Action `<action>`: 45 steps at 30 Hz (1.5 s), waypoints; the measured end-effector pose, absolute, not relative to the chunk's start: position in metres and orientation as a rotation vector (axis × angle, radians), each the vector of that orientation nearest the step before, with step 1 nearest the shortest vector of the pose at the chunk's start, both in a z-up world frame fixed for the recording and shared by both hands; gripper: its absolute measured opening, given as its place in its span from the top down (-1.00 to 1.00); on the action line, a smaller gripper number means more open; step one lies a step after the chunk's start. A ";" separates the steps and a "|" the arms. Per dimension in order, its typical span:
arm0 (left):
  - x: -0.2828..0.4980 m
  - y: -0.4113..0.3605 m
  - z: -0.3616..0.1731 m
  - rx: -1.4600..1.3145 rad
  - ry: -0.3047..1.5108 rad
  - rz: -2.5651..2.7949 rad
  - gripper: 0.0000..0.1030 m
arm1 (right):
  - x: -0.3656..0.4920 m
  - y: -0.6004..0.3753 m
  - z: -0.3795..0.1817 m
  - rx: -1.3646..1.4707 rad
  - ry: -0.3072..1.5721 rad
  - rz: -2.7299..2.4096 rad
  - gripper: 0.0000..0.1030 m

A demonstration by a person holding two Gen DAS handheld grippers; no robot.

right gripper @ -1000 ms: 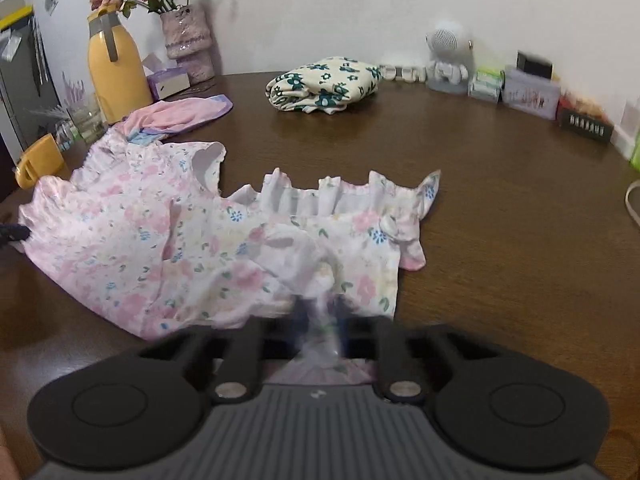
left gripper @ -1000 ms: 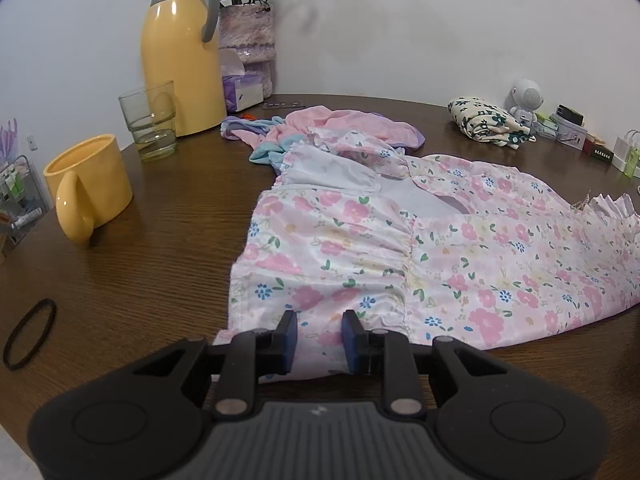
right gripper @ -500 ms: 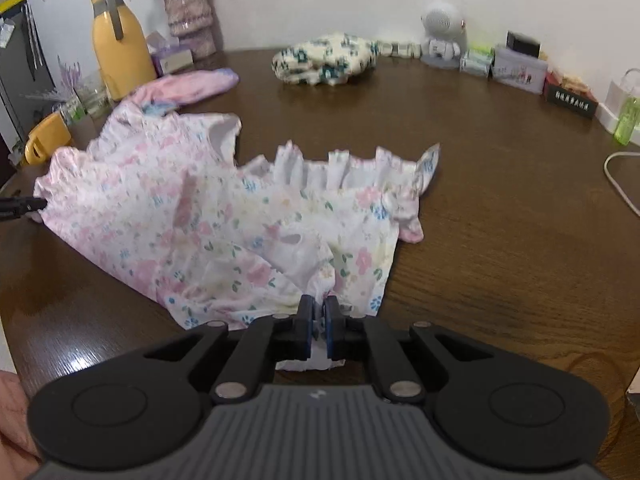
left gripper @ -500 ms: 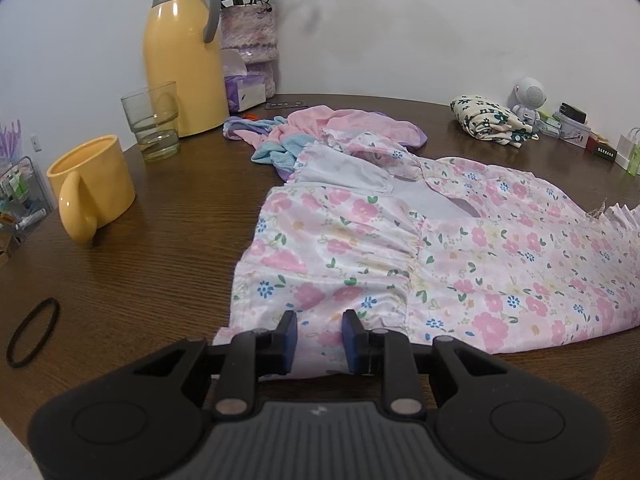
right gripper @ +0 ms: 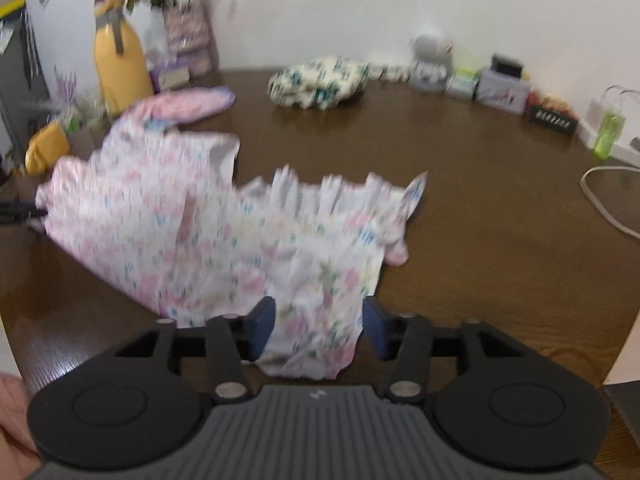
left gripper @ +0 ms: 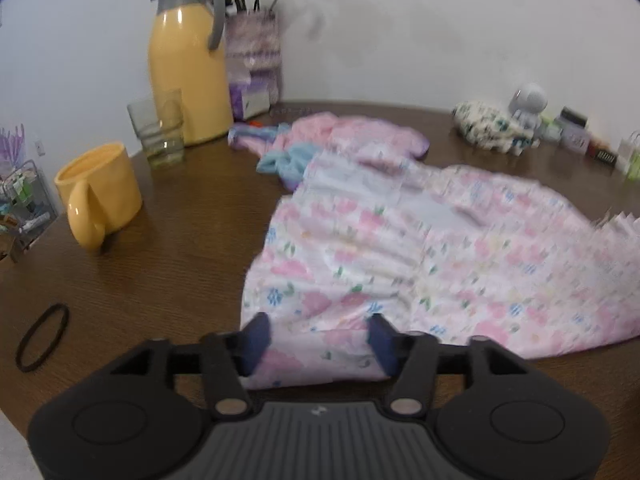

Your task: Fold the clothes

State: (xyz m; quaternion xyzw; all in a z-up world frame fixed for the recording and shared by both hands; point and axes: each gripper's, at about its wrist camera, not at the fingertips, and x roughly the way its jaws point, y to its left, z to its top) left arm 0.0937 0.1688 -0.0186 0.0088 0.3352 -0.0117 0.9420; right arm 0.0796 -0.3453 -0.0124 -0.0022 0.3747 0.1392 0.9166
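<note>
A pink floral dress (left gripper: 420, 256) lies spread on the round wooden table (left gripper: 168, 264); the right wrist view shows it too, as the floral dress (right gripper: 224, 236), blurred. My left gripper (left gripper: 318, 336) is open, its blue pads wide apart on either side of the dress's near edge. My right gripper (right gripper: 318, 326) is also open, with a loose corner of the dress lying between its fingers. A pink and blue garment (left gripper: 328, 140) lies behind the dress. A folded cream floral garment (right gripper: 316, 82) sits further back.
A yellow mug (left gripper: 98, 196), a glass (left gripper: 158, 130), a yellow thermos jug (left gripper: 186, 64) and a flower vase (left gripper: 254, 56) stand at the left. A black hair band (left gripper: 42, 338) lies near the table edge. Small boxes, a white figure (right gripper: 428, 52) and a cable (right gripper: 604, 200) lie at the right.
Both grippers have opened wide: the right one was shut on the dress's corner half a second ago and the left held its edge narrowly. The dress has dropped onto the table.
</note>
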 end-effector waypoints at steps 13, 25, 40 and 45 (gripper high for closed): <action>0.106 0.148 0.025 0.070 0.626 -0.138 -1.00 | 0.089 -0.319 0.008 -0.011 0.727 0.334 -0.99; 0.229 0.085 0.030 0.388 0.730 -0.345 -0.72 | 0.171 -0.345 -0.002 -0.035 0.809 0.187 -0.86; 0.329 0.051 -0.013 0.637 0.917 -0.545 -0.06 | 0.246 -0.371 -0.041 0.098 0.946 0.214 0.26; 0.338 0.050 -0.016 0.690 0.944 -0.606 0.15 | 0.253 -0.362 -0.041 0.056 0.947 0.231 0.39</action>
